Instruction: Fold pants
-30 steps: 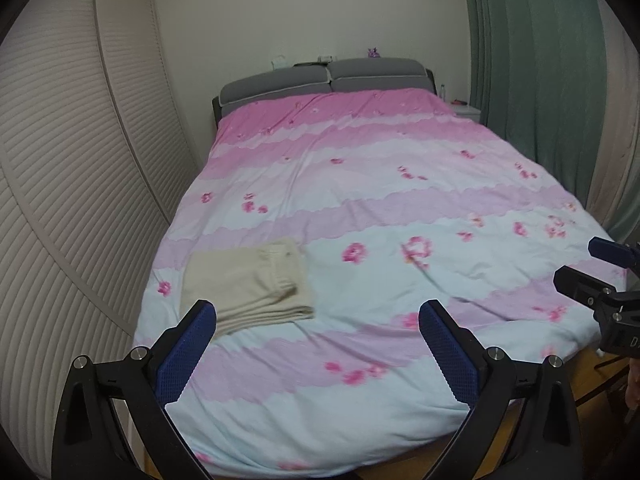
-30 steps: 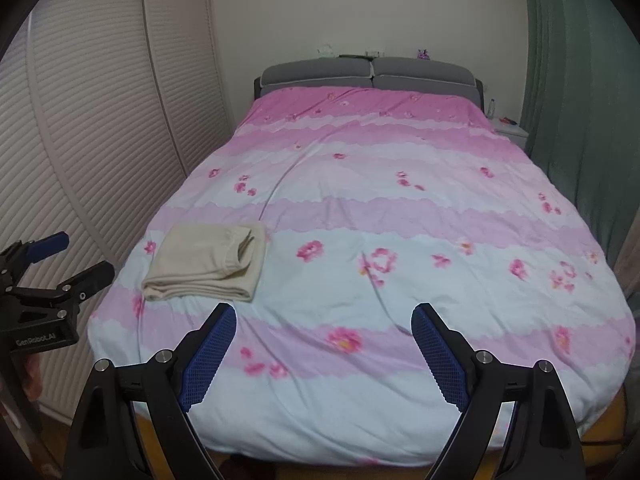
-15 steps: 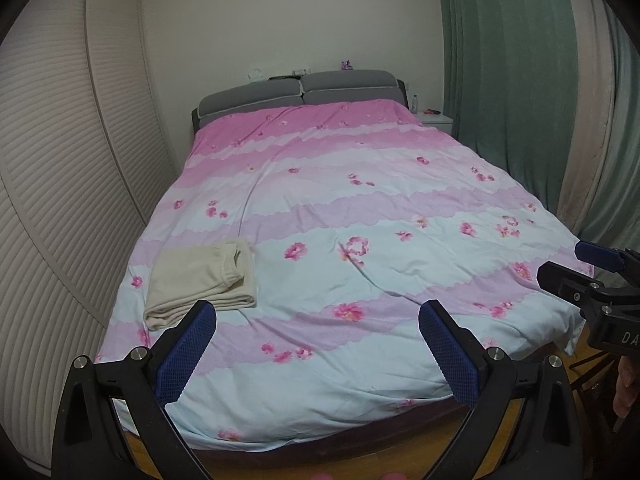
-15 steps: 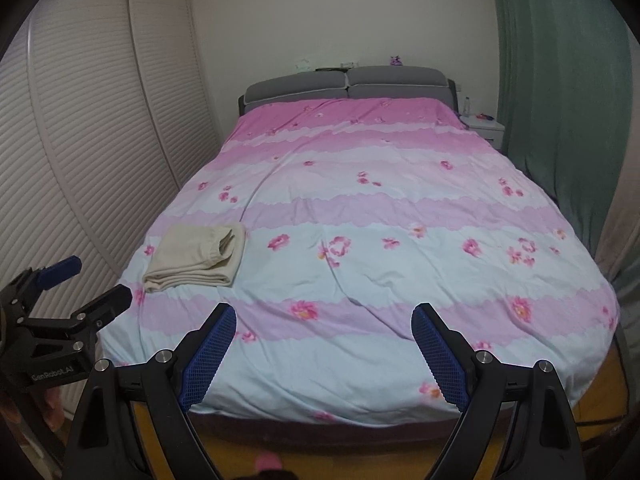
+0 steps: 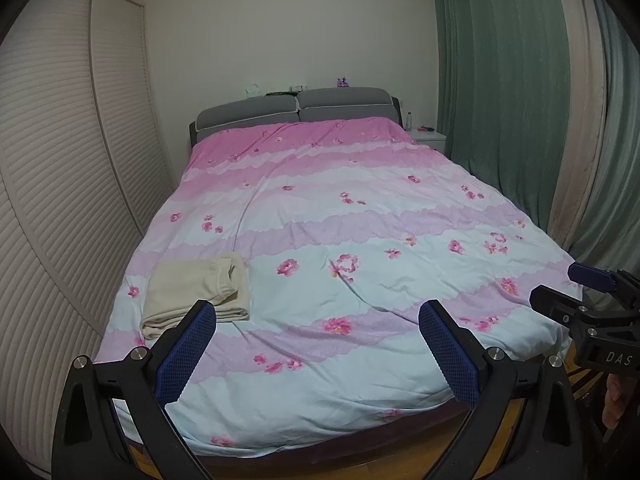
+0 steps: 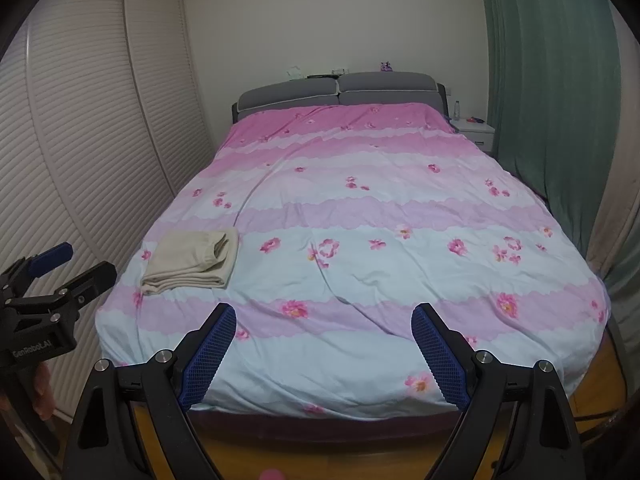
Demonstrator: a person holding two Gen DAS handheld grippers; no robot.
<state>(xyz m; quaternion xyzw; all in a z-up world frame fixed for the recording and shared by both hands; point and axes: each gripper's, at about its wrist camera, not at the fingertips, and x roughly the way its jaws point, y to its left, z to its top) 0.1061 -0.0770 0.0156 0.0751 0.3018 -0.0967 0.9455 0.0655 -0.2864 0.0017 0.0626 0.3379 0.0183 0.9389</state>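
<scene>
The cream pants lie folded in a neat stack on the near left part of the bed; they also show in the right wrist view. My left gripper is open and empty, held back from the foot of the bed. My right gripper is open and empty, also held back from the foot of the bed. Each gripper shows in the other's view: the right one at the right edge, the left one at the left edge.
The bed has a pink and white flowered duvet and a grey headboard. A louvred wardrobe runs along the left. Green curtains and a white nightstand stand on the right. Wooden floor lies below.
Both grippers have pulled back from the bed, so more of it and the floor shows. The folded pants have not moved. Both grippers stay open.
</scene>
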